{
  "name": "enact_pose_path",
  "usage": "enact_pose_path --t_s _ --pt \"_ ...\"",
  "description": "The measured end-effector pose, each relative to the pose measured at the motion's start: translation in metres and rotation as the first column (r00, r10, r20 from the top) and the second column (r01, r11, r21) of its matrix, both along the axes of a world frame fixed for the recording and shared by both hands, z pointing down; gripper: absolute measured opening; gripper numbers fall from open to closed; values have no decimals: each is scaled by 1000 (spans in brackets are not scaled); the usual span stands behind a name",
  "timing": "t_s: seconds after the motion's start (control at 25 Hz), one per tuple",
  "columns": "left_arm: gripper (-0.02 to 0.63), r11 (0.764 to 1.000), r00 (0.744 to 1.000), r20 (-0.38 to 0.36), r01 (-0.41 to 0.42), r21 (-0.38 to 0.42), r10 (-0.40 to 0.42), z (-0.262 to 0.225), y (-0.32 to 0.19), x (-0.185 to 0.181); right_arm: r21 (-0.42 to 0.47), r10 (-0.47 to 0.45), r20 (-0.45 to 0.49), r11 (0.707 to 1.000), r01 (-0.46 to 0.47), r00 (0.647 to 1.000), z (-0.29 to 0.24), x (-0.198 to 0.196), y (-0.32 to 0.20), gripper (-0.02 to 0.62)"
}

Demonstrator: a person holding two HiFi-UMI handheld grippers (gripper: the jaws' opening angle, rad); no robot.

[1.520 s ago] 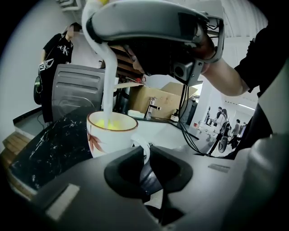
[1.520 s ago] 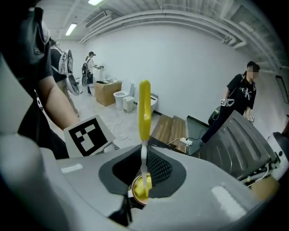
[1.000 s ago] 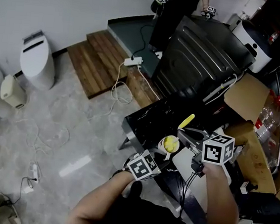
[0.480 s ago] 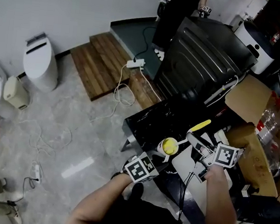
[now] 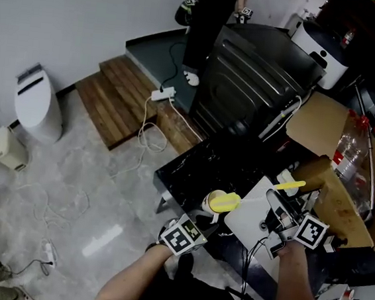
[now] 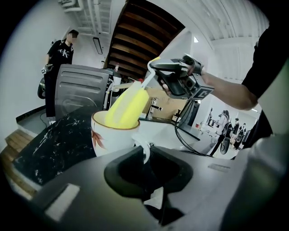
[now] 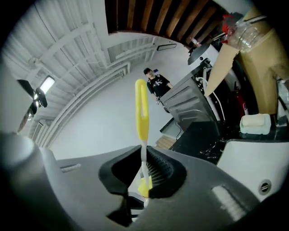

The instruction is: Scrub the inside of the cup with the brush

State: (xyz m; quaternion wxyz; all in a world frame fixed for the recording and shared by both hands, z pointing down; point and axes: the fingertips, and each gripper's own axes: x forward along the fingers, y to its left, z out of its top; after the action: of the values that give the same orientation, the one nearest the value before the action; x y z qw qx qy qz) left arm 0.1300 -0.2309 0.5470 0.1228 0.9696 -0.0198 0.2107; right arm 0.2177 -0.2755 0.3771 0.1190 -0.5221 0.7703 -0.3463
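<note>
1. Only the left gripper view shows the cup has an orange leaf print and a brown rim, with the yellow head of the brush leaning inside.
2. In the head view the cup is at the near edge of the black marbled table, its inside unclear.
3. The left gripper clamps the cup's white handle. The right gripper is closed on the brush's thin stem.

Indoor test space like a lab or workshop, unplumbed toilets by the wall, loose cables across the floor, wooden platform, open cardboard box.
</note>
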Motion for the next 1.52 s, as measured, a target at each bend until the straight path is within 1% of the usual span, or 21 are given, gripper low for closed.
enact_pose_path --t_s 0.2,0.36,0.52,0.72,0.88,1.04,1.16,1.2,1.28,1.36,1.52 --pt "66 1000 1000 -3 2 -5 -2 0 -1 1 59 103 28 993 -104 994 -22 31 24 37" --pt "67 1000 1000 18 22 -9 -22 0 -3 3 82 161 34 983 -163 986 -27 54 46 38" --pt "79 997 996 47 76 -1 -76 2 -5 1 83 178 74 979 -184 981 -20 65 67 38" --pt "109 988 986 66 153 2 -153 4 -7 2 85 191 113 976 -201 975 -14 80 92 38" --pt "104 976 973 85 215 25 -216 11 -10 5 87 187 114 976 -197 976 -11 91 109 38" --pt "101 970 963 116 239 53 -243 12 -15 9 81 175 110 980 -184 978 -4 96 127 38" --pt "117 962 950 158 264 62 -271 13 -17 4 72 168 79 982 -174 983 4 97 142 38" --pt "140 959 944 167 277 60 -283 12 -18 1 73 162 53 984 -165 985 5 97 146 38" --pt "164 951 935 173 304 65 -311 7 -18 -5 78 143 -35 987 -140 989 8 98 154 38" --pt "167 941 925 176 330 73 -338 2 -14 -13 87 117 -104 990 -108 988 9 94 161 38" --pt "164 916 902 167 387 100 -399 -15 -7 -31 121 60 -160 992 -41 985 7 79 165 38"
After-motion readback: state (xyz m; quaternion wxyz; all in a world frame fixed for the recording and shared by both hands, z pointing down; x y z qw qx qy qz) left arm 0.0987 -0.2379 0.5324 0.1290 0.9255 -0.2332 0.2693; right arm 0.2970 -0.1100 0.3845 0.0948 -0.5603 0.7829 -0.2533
